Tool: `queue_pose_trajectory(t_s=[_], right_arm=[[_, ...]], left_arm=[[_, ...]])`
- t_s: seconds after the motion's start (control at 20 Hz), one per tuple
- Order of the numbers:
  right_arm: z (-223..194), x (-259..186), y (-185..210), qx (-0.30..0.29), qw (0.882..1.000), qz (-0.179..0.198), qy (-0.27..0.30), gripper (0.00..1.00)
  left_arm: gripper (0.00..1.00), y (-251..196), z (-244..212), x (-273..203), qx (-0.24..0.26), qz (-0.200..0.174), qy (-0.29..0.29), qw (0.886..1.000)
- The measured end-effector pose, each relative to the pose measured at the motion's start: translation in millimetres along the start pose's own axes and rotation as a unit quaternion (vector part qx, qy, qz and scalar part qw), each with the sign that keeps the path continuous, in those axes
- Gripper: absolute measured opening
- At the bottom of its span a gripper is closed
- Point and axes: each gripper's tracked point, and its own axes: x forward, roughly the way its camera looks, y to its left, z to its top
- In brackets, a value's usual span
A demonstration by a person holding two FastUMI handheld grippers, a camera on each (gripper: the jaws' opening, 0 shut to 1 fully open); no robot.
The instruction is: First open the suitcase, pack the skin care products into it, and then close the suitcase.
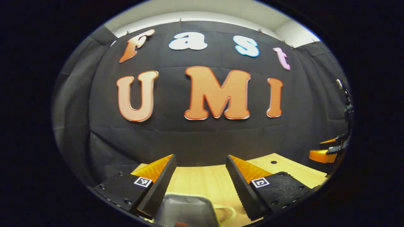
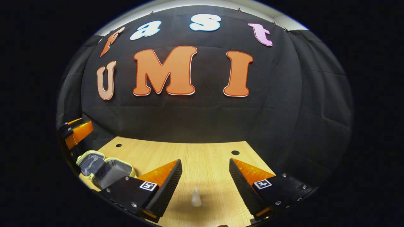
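Suitcase (image 2: pixel 102 168), lying open at the left of the wooden table (image 2: pixel 202 154), grey lining exposed. Left gripper (image 1: pixel 200 176) hovers over it, fingers spread wide, holding nothing. Right gripper (image 2: pixel 205 179), likewise wide and empty, frames a small white pointed skin care product (image 2: pixel 196 197) standing upright; a careless closing could topple it.

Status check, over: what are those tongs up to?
Both tongs open, empty. Suitcase open on table. White-tipped product between right tongs. Nothing blocking.
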Motion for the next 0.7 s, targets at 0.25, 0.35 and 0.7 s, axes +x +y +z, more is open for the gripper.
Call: queue_pose_trajectory(t_s=[0.25, 0.35, 0.7], right_arm=[[-30.4, 9.4, -9.4, -0.001, 1.0, -0.006, 0.011, 0.95], [-52.0, 13.8, -8.0, -0.001, 1.0, -0.005, 0.021, 0.95], [-114.3, 22.2, -16.6, 0.004, 0.999, -0.012, 0.051, 0.95]], left_arm=[[0.98, -58.6, -57.6, -5.7, 0.029, -0.04, 0.038, 0.998], [0.98, -76.9, -81.8, -10.5, 0.027, -0.06, 0.051, 0.997], [0.98, -142.9, -162.8, -32.9, 0.016, -0.138, 0.106, 0.985]])
